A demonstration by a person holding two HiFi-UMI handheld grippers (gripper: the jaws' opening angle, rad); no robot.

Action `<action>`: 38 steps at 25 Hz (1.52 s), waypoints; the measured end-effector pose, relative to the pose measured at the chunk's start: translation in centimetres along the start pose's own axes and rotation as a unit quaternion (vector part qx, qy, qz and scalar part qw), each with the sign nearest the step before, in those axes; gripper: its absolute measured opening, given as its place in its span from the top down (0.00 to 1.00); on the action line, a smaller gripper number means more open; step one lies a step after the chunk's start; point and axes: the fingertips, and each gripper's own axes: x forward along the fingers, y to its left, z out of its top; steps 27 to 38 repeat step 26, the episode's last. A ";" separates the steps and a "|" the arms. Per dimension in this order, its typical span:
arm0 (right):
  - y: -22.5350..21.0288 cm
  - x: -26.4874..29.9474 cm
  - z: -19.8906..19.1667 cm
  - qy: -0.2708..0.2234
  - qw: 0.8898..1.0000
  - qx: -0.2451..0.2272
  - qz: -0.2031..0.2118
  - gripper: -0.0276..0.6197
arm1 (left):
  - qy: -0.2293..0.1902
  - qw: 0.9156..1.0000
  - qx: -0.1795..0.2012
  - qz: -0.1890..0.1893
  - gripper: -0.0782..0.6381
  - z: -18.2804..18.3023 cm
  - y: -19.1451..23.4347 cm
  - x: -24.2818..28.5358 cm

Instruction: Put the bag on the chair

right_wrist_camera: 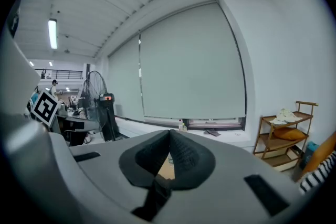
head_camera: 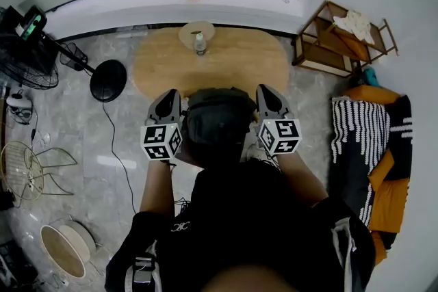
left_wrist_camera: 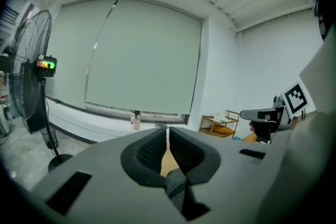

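the dark bag [head_camera: 215,121] is in front of the person, between the 2 tools, at the near edge of the oval wooden counter [head_camera: 239,65]. the left tool [head_camera: 166,98] is closed narrow on a dark strap [left_wrist_camera: 176,181] of the bag. the right tool [head_camera: 268,94] pinches another strap the same way, tips together.

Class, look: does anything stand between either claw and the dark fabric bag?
Nothing visible does. The left claw is shut on one dark strap and the right claw on another dark strap of the dark fabric bag between them.
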 end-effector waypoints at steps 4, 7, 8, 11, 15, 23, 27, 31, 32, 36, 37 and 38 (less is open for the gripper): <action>0.1 -0.4 1.0 -0.018 1.000 0.004 0.000 0.94 | -0.022 1.000 0.017 -0.007 0.85 2.4 -1.0 0.1; 0.1 -0.7 1.3 -0.023 1.000 0.004 -0.005 0.94 | -0.028 0.999 0.025 -0.012 0.85 3.2 -1.4 -0.1; 0.1 -0.9 1.3 -0.024 1.000 0.004 -0.007 0.94 | -0.028 0.999 0.026 -0.013 0.85 3.3 -1.6 -0.2; -0.1 -1.1 1.5 -0.028 1.000 0.003 -0.013 0.94 | -0.026 0.999 0.028 -0.014 0.85 3.2 -1.8 -0.2; -0.5 -1.5 1.8 -0.034 0.999 0.000 -0.021 0.94 | -0.023 0.999 0.028 -0.017 0.85 2.9 -2.2 -0.1; -0.8 -1.7 2.0 -0.036 0.999 -0.002 -0.025 0.94 | -0.024 0.999 0.030 -0.021 0.85 3.4 -2.7 0.3; -1.2 -2.0 2.0 -0.036 0.999 -0.002 -0.027 0.94 | -0.022 0.999 0.032 -0.021 0.85 3.2 -3.1 0.4; -1.2 -2.0 2.0 -0.036 0.999 -0.002 -0.027 0.94 | -0.022 0.999 0.032 -0.021 0.85 3.2 -3.1 0.4; -1.2 -2.0 2.0 -0.036 0.999 -0.002 -0.027 0.94 | -0.022 0.999 0.032 -0.021 0.85 3.2 -3.1 0.4; -1.2 -2.0 2.0 -0.036 0.999 -0.002 -0.027 0.94 | -0.022 0.999 0.032 -0.021 0.85 3.2 -3.1 0.4; -1.2 -2.0 2.0 -0.036 0.999 -0.002 -0.027 0.94 | -0.022 0.999 0.032 -0.021 0.85 3.2 -3.1 0.4; -1.2 -2.0 2.0 -0.036 0.999 -0.002 -0.027 0.94 | -0.022 0.999 0.032 -0.021 0.85 3.2 -3.1 0.4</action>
